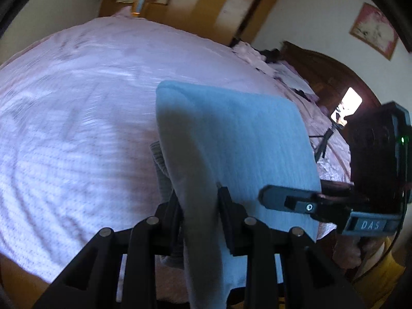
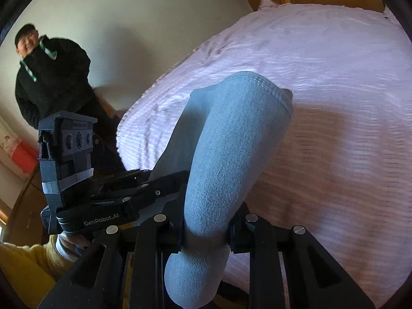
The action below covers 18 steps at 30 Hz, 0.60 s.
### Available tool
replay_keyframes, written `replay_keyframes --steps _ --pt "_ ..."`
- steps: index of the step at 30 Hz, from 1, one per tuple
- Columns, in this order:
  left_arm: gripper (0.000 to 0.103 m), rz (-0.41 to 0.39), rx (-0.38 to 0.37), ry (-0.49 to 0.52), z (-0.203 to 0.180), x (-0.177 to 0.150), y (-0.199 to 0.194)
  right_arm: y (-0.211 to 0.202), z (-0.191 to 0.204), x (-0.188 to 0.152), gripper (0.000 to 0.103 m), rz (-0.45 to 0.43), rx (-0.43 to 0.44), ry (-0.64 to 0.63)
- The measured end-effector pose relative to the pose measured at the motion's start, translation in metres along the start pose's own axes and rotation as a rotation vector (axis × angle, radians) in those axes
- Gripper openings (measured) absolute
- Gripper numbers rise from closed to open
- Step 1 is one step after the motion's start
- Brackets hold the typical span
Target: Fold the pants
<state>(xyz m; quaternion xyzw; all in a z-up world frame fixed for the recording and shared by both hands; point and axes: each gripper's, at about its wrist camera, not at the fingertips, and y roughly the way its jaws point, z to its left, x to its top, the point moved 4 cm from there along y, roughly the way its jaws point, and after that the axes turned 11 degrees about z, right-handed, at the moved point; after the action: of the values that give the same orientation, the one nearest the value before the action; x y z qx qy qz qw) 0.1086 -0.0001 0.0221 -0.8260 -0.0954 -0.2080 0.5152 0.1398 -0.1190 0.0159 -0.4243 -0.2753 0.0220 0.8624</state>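
Light blue fleece pants [image 1: 231,134] hang folded above a bed with a pale pink textured cover [image 1: 77,108]. My left gripper [image 1: 199,206] is shut on one edge of the pants, which drape down between its fingers. My right gripper [image 2: 206,231] is shut on another thick bunch of the same pants [image 2: 231,139], whose stitched hem shows at the top. Each gripper shows in the other's view: the right one [image 1: 296,202] at the pants' right edge, the left one [image 2: 123,193] at their left. The pants are lifted off the bed.
A person in a dark jacket [image 2: 49,77] stands by the wall at the bed's left side. A wooden headboard [image 1: 332,77] and loose clothes [image 1: 257,56] are at the bed's far right. A wooden wardrobe [image 1: 219,2] stands behind the bed.
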Motion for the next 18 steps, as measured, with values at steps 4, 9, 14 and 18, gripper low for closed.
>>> replay_keyframes --steps 4,9,14,18 --pt "0.029 0.021 -0.005 0.041 -0.027 0.021 0.032 -0.013 -0.037 0.008 0.017 -0.004 -0.030 0.049" --pt "0.029 0.070 0.025 0.069 -0.027 0.036 0.076 0.004 -0.093 0.007 0.020 0.028 -0.072 0.171" --pt "0.039 0.120 0.075 0.092 -0.022 0.034 0.110 0.031 -0.133 -0.001 0.027 0.052 -0.085 0.260" --pt "0.040 0.120 0.095 0.131 -0.027 0.036 0.111 0.032 -0.139 -0.008 0.030 0.017 -0.044 0.308"
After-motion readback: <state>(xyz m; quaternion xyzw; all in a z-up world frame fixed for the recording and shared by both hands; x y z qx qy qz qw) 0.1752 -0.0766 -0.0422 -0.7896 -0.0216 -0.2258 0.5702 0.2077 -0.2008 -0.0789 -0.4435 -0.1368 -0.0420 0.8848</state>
